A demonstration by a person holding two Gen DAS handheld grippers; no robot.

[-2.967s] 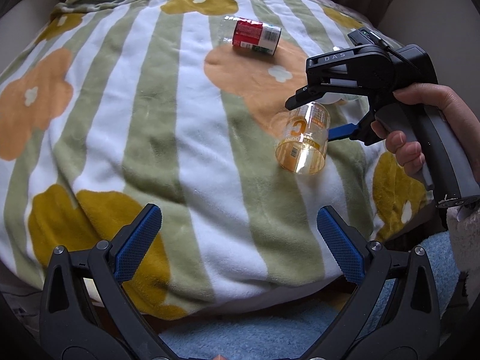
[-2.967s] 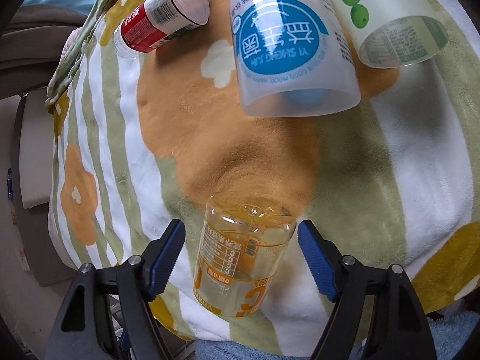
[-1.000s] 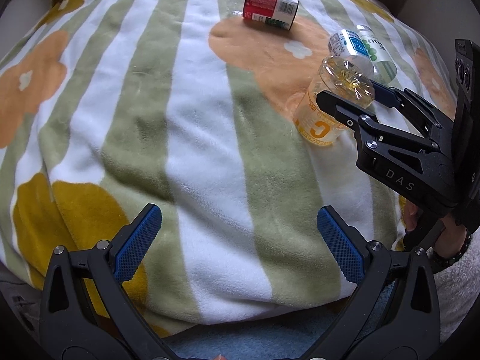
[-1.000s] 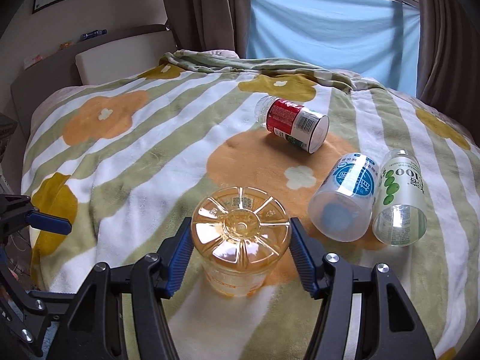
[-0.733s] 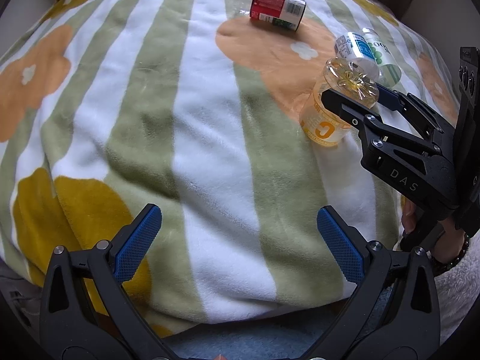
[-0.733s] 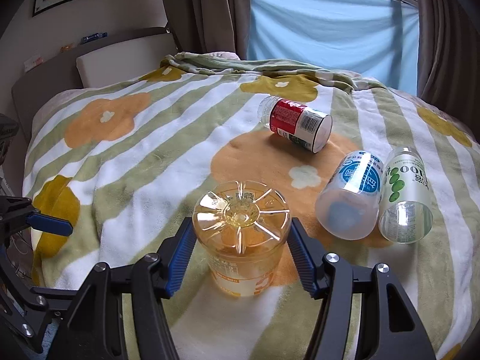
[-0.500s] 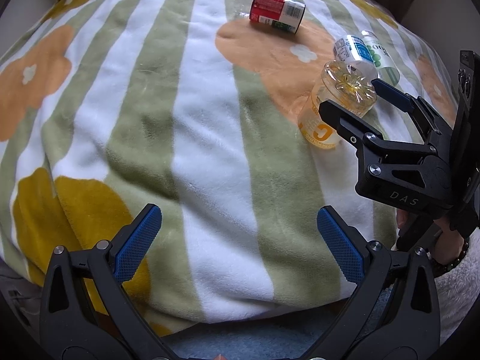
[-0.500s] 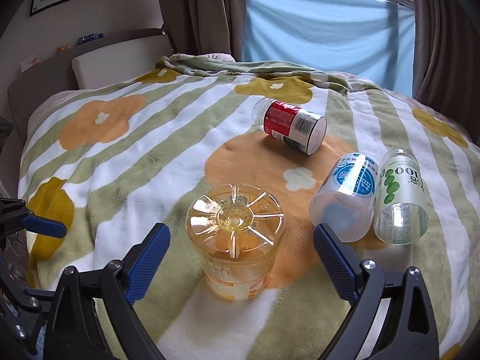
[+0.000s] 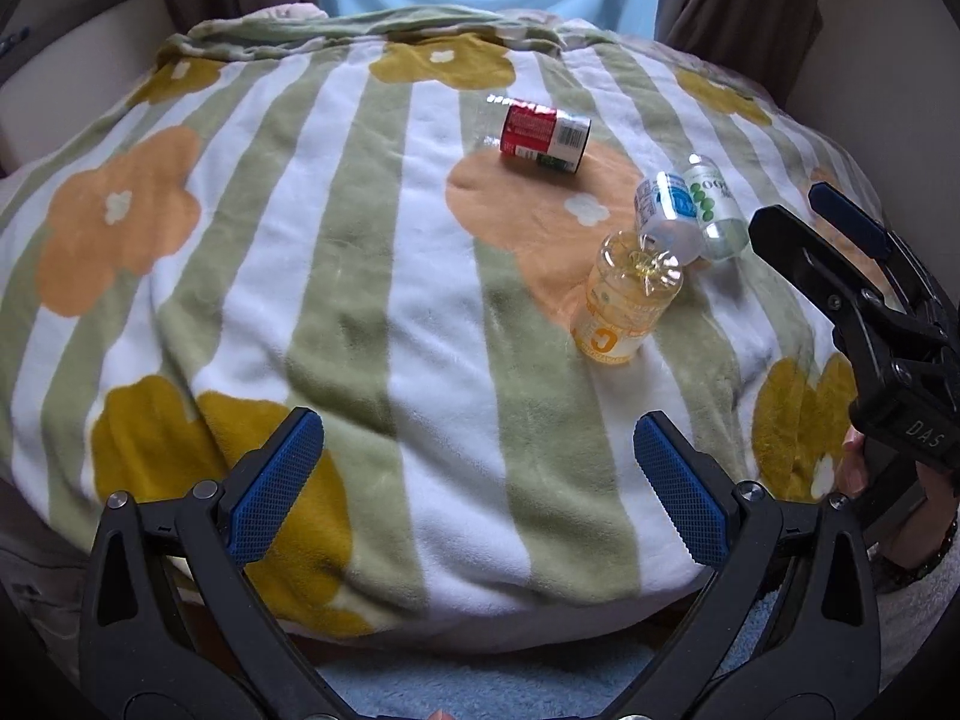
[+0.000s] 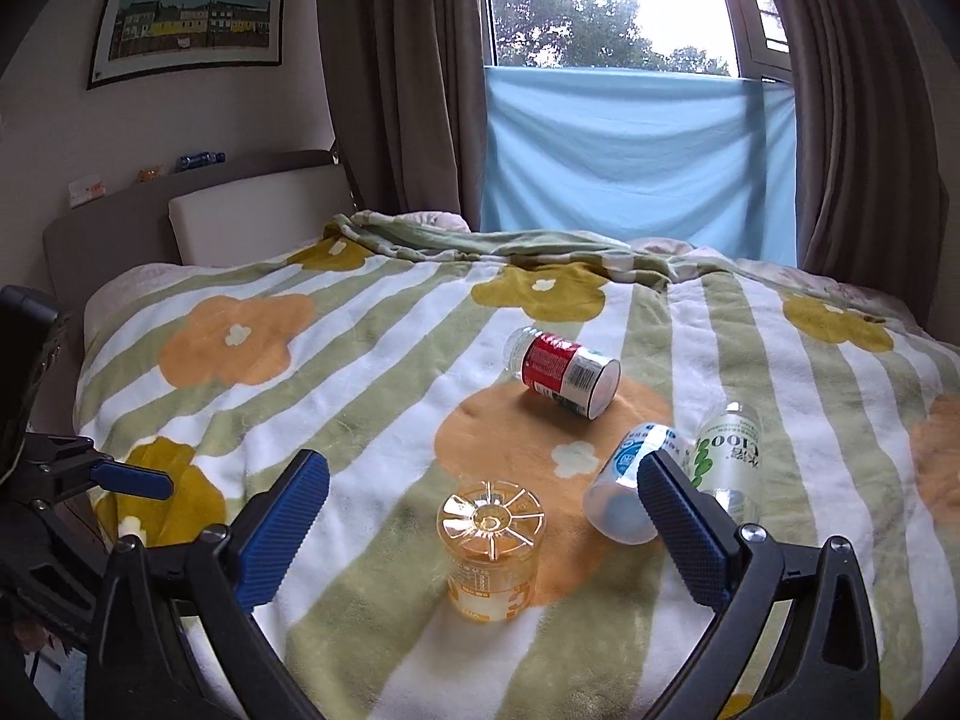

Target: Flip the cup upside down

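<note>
The orange-tinted cup [image 10: 491, 552] stands base-up on the flowered blanket [image 10: 372, 384] that covers the bed, its ribbed bottom facing the ceiling and its rim pressed into the plush. Judging from that pose, the flip looks done: the cup needs no support, which is likely why neither pair of tongs touches it. The right tongs [image 10: 480, 534] are released, jaws spread wide, with the cup sitting clear of both blue pads and some way ahead of them. The left tongs [image 9: 474, 486] are released too and empty, hanging over the near edge of the blanket, well apart from the cup [image 9: 627, 306]. The soft surface is the one risk I would name; the cup leans slightly in the left wrist view.

Three other cut-bottle cups lie on their sides nearby: a red-labelled one [image 10: 564, 378] further back, a blue-labelled one [image 10: 630, 480] just beside the orange cup, and a green-lettered one [image 10: 729, 450] against it.

The right wrist view shows the room: window, blue cloth, curtains, a framed picture, the headboard. It also catches the left tongs at its left edge. The left wrist view gives the cup's printed side and the right tongs [image 9: 840, 240] from outside, with the person's hand [image 9: 924, 516] on the grip.
</note>
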